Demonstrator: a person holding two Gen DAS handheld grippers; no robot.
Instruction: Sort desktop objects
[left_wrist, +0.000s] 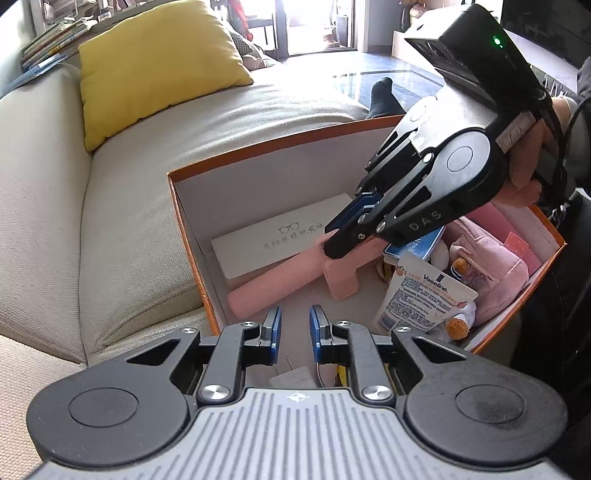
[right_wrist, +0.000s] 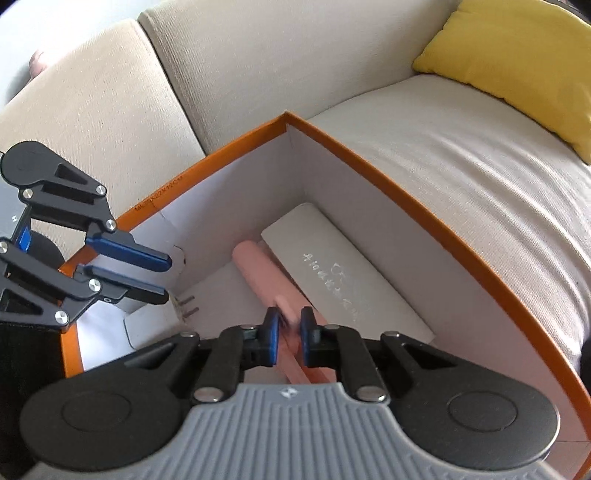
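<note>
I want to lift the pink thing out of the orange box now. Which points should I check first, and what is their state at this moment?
1. Right gripper closed on the pink object: ok, the pads press its raised part.
2. Grip centred on the object: not ok, it holds near one end, so the long body may tip.
3. Object free of the white glasses case: cannot tell, they lie side by side, perhaps touching.
4. Left gripper out of the way: ok, narrow jaws, holding nothing, at the box's near edge.
5. Path above the orange box clear: ok.
6. Vaseline tube clear of the object: ok, apart.
</note>
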